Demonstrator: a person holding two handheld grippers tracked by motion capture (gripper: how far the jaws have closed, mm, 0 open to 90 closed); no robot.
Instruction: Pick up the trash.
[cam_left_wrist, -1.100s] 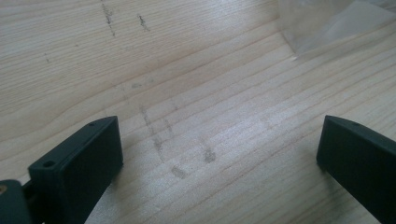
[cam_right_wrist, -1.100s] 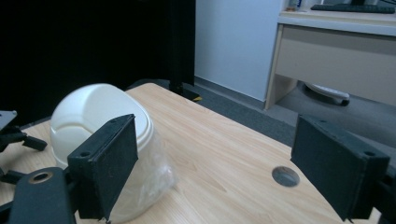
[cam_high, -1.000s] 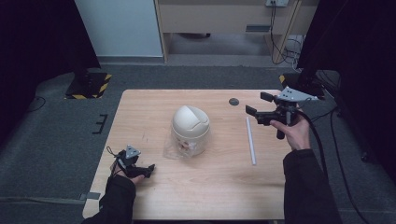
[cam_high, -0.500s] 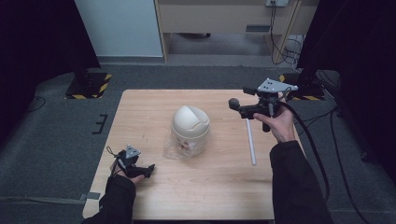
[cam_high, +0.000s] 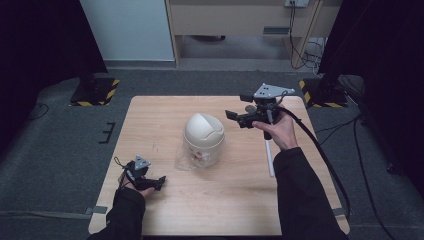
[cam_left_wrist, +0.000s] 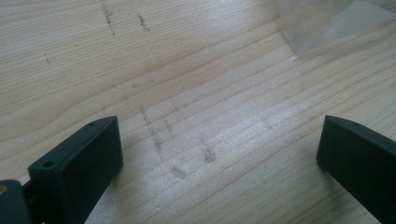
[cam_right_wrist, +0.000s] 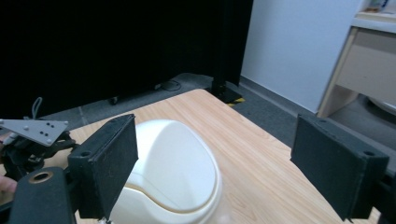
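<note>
A cream bin with a domed swing lid (cam_high: 204, 134) stands mid-table on a clear plastic bag (cam_high: 186, 159). My right gripper (cam_high: 240, 107) hovers open above the table just right of the bin's top, jaws pointing left at it. In the right gripper view the bin (cam_right_wrist: 175, 170) lies low between the wide-apart jaws of the right gripper (cam_right_wrist: 219, 163), with nothing held. My left gripper (cam_high: 156, 181) rests open on the table's front left, away from the bin. Bare wood shows between the jaws of the left gripper (cam_left_wrist: 219, 154), and a corner of the bag (cam_left_wrist: 327, 23) lies ahead.
A thin white stick (cam_high: 270, 159) lies on the wooden table (cam_high: 225, 210) to the right of the bin, partly under my right hand. Dark stands and cables sit on the floor beyond the table's far corners.
My right gripper has travelled left from the table's far right corner to a spot beside the bin's lid. The left gripper has stayed put.
</note>
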